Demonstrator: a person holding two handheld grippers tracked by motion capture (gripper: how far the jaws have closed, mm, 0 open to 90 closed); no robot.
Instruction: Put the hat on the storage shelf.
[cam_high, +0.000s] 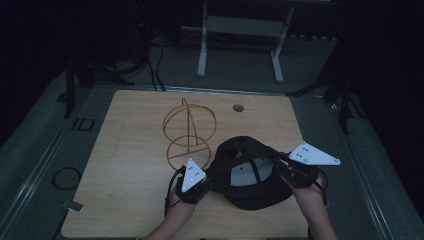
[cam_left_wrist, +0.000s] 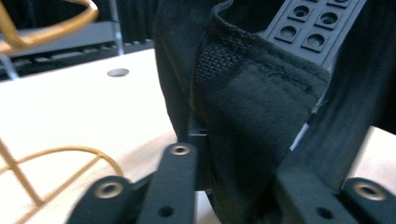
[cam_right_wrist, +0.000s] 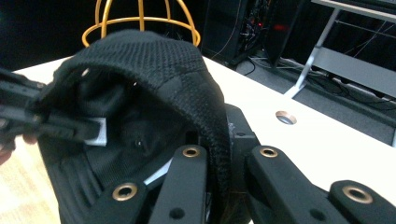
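Left gripper (cam_high: 204, 184) clamped on the left edge of the black cap (cam_high: 250, 175); in the left gripper view its jaws pinch the cap's strap fabric (cam_left_wrist: 252, 107). Right gripper (cam_high: 289, 170) clamped on the cap's right edge, mesh rim pinched between its jaws in the right gripper view. Cap sits inside-up, lower centre-right of the high view, over the wooden table (cam_high: 130, 200). Gold wire stand (cam_high: 189, 132) just up-left of cap, frame centre. Table grommet hole (cam_high: 238, 107) above it.

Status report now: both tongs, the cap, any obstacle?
Left tongs and right tongs shut on black cap. Cap held open-side up. Gold wire stand just behind.
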